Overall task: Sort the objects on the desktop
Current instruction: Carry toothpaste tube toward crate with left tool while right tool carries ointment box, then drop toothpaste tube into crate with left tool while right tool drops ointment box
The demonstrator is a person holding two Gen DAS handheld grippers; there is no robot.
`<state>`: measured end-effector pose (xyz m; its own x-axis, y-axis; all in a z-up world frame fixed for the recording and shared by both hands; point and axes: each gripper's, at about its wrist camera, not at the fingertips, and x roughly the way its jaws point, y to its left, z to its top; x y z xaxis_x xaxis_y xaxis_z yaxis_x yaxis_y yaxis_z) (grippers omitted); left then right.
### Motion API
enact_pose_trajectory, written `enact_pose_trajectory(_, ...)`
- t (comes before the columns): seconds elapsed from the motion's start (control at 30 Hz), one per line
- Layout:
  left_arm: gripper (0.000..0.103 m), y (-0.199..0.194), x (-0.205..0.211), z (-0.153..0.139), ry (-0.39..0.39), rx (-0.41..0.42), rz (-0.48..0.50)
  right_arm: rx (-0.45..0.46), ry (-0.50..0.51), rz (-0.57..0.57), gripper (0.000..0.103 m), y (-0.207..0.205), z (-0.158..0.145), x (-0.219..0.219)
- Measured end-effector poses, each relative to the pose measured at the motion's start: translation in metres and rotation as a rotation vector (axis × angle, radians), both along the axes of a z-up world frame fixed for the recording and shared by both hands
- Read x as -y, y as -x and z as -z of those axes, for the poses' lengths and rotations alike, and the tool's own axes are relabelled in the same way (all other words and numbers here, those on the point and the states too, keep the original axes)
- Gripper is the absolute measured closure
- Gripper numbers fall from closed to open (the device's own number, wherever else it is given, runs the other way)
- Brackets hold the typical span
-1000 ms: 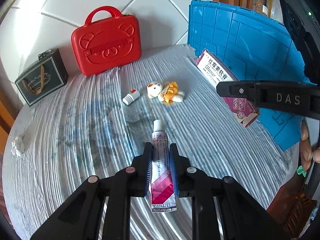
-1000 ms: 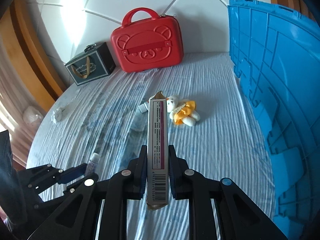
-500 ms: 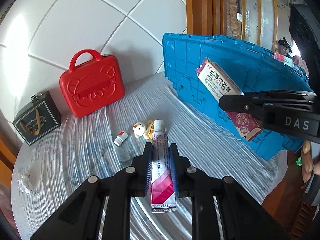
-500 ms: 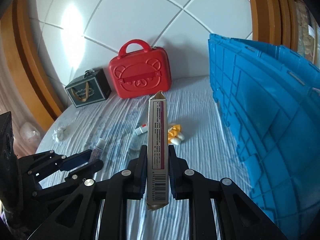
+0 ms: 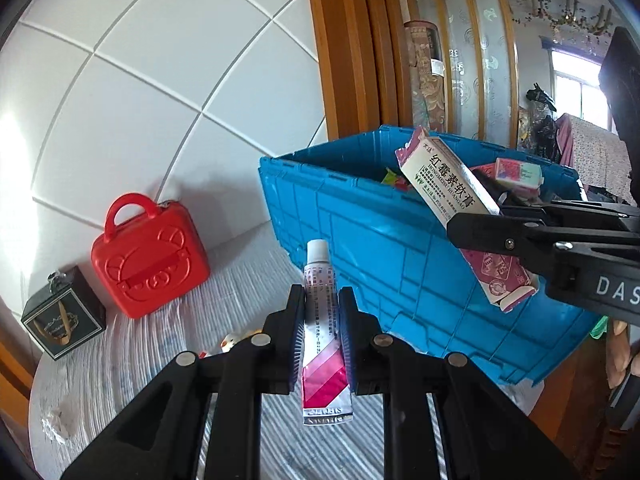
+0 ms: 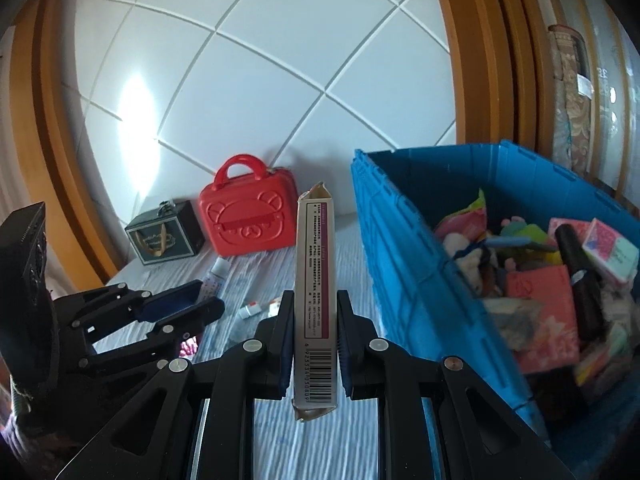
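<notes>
The ointment tube (image 5: 322, 320) sits pinched between the pads of my left claw (image 5: 322, 320), white cap pointing forward, its crimped pink-striped end hanging back under the jaws. My right claw (image 6: 314, 312) is pressed onto the long medicine carton (image 6: 315, 300), which stands on its narrow edge between the pads, barcode end toward me and torn flap pointing ahead.

Just ahead and to the right of the right claw I see the blue crate (image 6: 404, 280), its near wall running away from me and its open top showing a heap of boxes, pouches and toys already inside. In the left wrist view the same crate's ribbed side wall fills the space directly beyond the tube's cap, with the rim above it; the carton's far end juts over that rim.

To the left of both claws the striped tabletop (image 5: 132, 360) lies open. A small plush toy (image 5: 232, 342) and a little white bottle (image 6: 249, 311) lie on it just beyond the claws. Farther off, against the tiled wall, stand the red bear case (image 5: 150, 254) and a dark gift box (image 5: 62, 314). A crumpled white scrap (image 5: 54, 426) lies near the tabletop's left edge.

Both claws point forward and tilt gently downward, side by side, the left one showing at the lower left of the right wrist view.
</notes>
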<state>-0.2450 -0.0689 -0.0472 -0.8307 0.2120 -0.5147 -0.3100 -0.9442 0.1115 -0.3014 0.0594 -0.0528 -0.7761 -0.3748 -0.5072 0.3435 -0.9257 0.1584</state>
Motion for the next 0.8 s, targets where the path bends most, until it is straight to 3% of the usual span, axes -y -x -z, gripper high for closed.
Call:
enact_pose_trajectory(0.37, 0.086, 0.019, -0.103, -0.031, 0.007, -0.064, 0.09, -0.063, 0.013, 0.09, 0.084, -0.003, -0.025, -0.099)
enact_pose_trajectory(0.8, 0.086, 0.052, -0.209, -0.056, 0.062, -0.088, 0.126, -0.087, 0.036, 0.205, 0.084, 0.005, -0.035, -0.188)
